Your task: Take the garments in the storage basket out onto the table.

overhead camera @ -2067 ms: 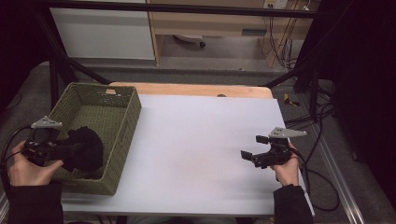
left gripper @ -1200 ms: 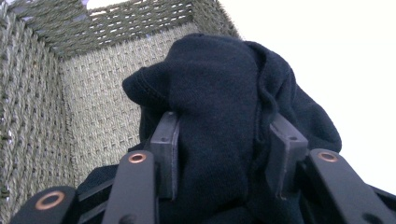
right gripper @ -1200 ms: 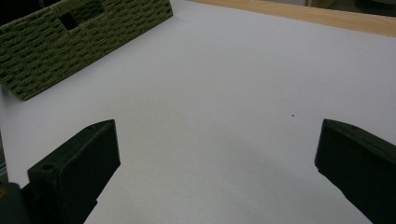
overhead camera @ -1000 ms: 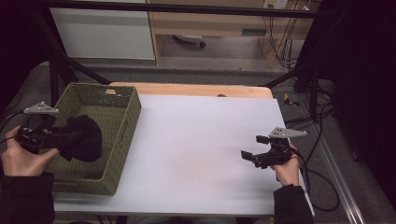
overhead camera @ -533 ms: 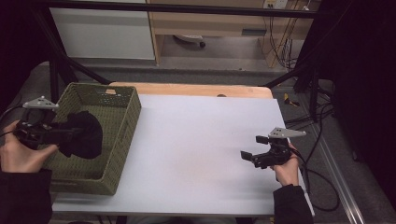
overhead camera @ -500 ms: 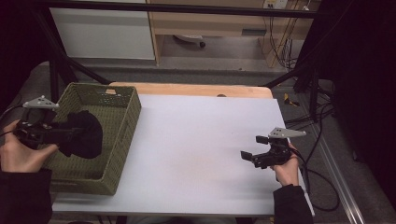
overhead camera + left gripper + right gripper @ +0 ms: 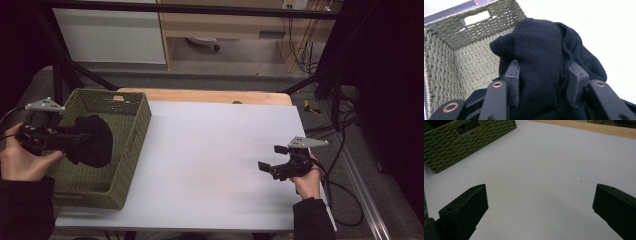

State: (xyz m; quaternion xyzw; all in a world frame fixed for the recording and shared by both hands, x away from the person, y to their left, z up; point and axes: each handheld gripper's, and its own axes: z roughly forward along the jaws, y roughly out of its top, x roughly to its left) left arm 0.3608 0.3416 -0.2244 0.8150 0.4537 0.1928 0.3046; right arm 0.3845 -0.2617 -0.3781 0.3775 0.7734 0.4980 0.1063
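Nearest, a bunched black cloth (image 7: 544,57) is pinched between the jaws of the left gripper (image 7: 75,137), held up over the woven green basket (image 7: 131,131) at the table's left edge. Right gripper (image 7: 267,161) is held low over the white tabletop (image 7: 215,150), jaws spread wide, nothing gripped. Beyond, a wooden strip (image 7: 210,96) is seen along the far edge.

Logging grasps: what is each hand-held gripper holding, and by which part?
Left hand-held gripper pinches a bunched fold of the black cloth over the basket; right hand-held gripper holds nothing.
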